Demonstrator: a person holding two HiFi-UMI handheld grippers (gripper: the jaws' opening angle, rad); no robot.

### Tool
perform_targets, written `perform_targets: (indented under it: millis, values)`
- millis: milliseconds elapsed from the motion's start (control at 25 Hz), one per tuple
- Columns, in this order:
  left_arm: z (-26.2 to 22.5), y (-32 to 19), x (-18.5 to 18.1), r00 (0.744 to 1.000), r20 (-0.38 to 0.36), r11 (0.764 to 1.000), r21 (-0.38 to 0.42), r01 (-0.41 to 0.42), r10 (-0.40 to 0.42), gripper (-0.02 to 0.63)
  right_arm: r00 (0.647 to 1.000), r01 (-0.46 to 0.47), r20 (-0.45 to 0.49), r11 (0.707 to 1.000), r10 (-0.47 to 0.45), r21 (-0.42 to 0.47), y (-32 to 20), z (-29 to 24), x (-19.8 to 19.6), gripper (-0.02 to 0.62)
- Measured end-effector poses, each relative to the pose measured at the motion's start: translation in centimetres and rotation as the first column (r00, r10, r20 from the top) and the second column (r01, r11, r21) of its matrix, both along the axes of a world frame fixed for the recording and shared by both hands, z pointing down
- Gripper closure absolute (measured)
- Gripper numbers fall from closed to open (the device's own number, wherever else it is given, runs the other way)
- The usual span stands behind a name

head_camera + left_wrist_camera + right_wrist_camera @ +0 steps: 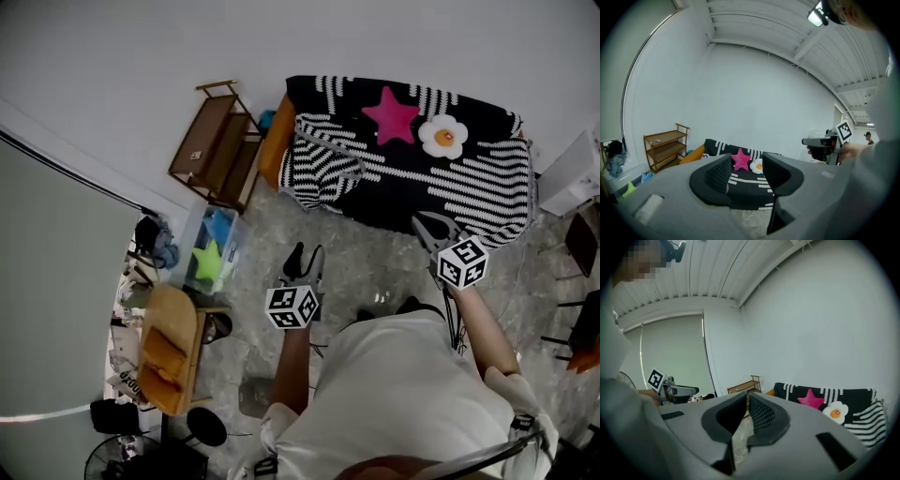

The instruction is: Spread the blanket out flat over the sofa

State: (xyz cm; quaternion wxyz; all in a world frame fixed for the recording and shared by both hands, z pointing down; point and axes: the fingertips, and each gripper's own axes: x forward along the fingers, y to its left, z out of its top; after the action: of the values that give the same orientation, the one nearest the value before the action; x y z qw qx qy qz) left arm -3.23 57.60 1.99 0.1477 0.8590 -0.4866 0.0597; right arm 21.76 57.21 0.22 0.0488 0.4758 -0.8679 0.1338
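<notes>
A black-and-white striped blanket (422, 178) covers the sofa (276, 142), with a bunched fold at its left front. A pink star pillow (391, 114) and an egg-shaped pillow (442, 136) lie on it. My left gripper (306, 253) hovers over the floor short of the sofa, open and empty; the star pillow (740, 158) shows between its jaws. My right gripper (427, 225) is by the blanket's front edge, apparently apart from it. In the right gripper view my right gripper (746, 398) is shut on nothing, and the blanket (867, 425) lies to the right.
A wooden shelf (217, 145) stands left of the sofa, with a clear bin (211, 248) of toys in front of it. A wooden chair (169, 349) and a fan (112, 459) are at lower left. A white cabinet (574, 173) sits right of the sofa. The floor is marbled.
</notes>
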Motion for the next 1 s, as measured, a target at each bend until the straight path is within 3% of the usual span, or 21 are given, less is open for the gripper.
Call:
perform_targets:
  millis: [560,1000]
  values:
    - [1.7,-1.5,-2.7,1.000,0.013,0.999,-0.045,0.022,-0.021,0.399,0.999,0.047,0.011,0.998,-0.047,-0.043,-2.2,2.1,-3.2,0.577]
    - [3.0,-9.0,-2.4,0.998,0.025,0.995,-0.074,0.060,-0.059,0.397,0.995,0.097,0.008,0.992,-0.097,-0.082,-11.5,3.7,-3.6,0.577]
